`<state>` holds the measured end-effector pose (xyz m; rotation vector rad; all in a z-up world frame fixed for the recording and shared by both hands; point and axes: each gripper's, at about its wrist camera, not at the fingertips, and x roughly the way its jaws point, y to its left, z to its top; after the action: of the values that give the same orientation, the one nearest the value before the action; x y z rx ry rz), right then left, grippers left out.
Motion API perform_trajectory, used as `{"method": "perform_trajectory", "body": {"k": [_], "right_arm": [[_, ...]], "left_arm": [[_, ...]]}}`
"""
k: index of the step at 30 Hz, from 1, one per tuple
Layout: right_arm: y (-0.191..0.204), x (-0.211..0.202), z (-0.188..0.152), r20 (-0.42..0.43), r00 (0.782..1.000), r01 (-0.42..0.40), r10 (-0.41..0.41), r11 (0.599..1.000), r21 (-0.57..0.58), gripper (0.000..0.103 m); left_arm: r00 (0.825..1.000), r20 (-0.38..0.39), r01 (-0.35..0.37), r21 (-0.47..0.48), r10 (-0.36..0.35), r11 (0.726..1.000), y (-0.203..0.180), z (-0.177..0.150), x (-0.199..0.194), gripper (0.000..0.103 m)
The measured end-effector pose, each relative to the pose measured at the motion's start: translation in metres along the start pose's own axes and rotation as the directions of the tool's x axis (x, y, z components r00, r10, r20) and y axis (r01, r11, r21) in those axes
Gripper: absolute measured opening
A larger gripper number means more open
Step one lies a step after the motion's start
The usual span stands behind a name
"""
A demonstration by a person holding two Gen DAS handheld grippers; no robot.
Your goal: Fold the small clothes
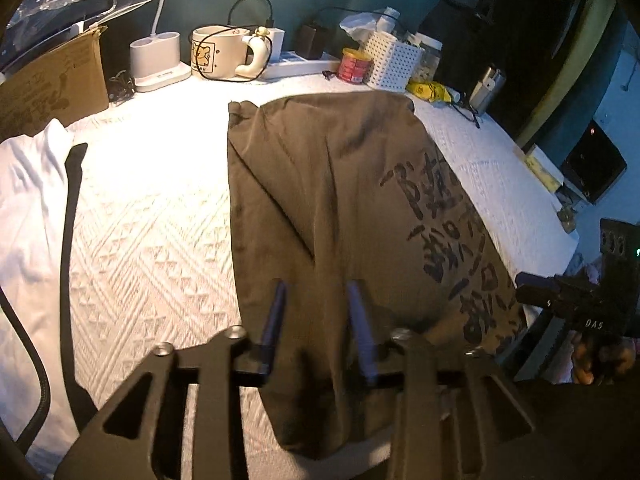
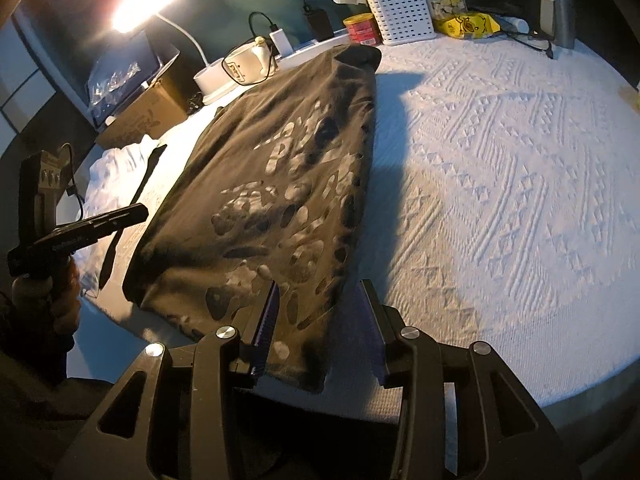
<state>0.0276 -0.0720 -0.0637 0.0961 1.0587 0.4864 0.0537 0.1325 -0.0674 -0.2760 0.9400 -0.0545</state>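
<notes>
White textured counter (image 2: 500,168) carries the olive printed shirt (image 1: 340,208), folded lengthwise at its middle. Left claw (image 1: 318,316) and right claw (image 2: 320,312) hover spread over its near edge, pinching nothing.

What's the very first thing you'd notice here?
The big brown shirt with printed characters lies spread across the middle of the white patterned bedspread, partly folded. A bright white gooseneck lamp glows at the far left, and a cream cartoon mug stands among the clutter behind.
</notes>
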Motion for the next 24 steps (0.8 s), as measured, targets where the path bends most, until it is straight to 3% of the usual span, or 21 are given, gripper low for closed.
{"method": "perform_trajectory", "body": {"k": [24], "right_arm": [[-0.024, 0.039, 0.062, -0.038, 0.999, 0.021, -0.021, 1.0, 0.006, 0.042]], "left_arm": [[1.0, 0.001, -0.022, -0.064, 0.022, 0.998, 0.034, 0.056, 0.043, 0.036]]}}
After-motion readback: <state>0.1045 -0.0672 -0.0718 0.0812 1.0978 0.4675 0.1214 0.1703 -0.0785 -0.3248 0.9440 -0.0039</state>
